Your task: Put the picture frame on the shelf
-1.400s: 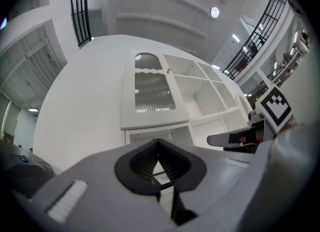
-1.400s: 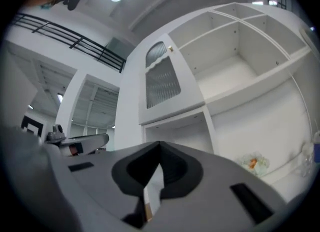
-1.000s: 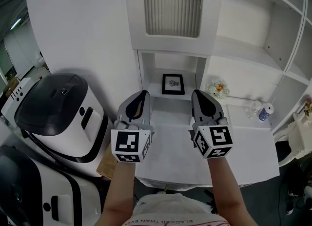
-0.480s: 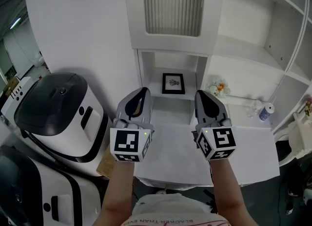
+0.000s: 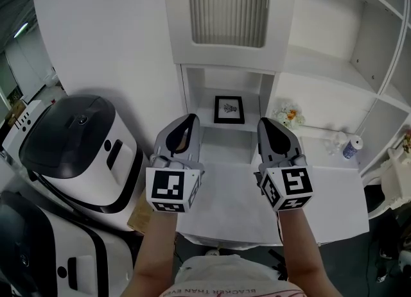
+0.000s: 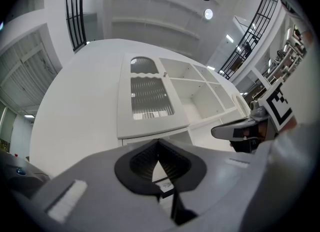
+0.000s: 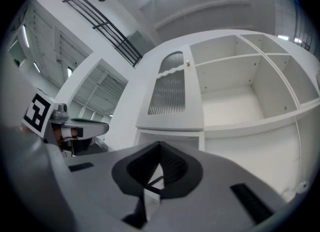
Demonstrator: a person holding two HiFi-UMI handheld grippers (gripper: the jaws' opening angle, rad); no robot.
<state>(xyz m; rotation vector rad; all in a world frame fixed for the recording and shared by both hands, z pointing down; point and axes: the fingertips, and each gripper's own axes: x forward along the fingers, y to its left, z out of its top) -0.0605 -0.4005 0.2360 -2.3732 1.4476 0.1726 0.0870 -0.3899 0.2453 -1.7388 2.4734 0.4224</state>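
The black picture frame [image 5: 228, 110] stands upright in the low niche of the white shelf unit [image 5: 226, 127], facing me. Both grippers hover side by side over the white tabletop [image 5: 228, 206], short of the niche and apart from the frame. The left gripper [image 5: 186, 120] is shut with nothing between its jaws. The right gripper [image 5: 268, 123] is likewise shut and empty. In the left gripper view the jaws of the left gripper [image 6: 159, 143] meet at the tips, and a sliver of the frame [image 6: 164, 183] shows beneath them. The right gripper [image 7: 160, 146] looks the same in its own view.
A white appliance with a black lid [image 5: 77, 148] stands at the left. A ribbed-glass cabinet door [image 5: 228, 7] hangs above the niche. A small flower bunch [image 5: 287, 116] and a blue-capped bottle [image 5: 349, 148] sit on the right ledge, under open shelves [image 5: 347, 45].
The right gripper has drifted slightly to the right and toward me. The left gripper has barely moved. The frame stays put in the niche.
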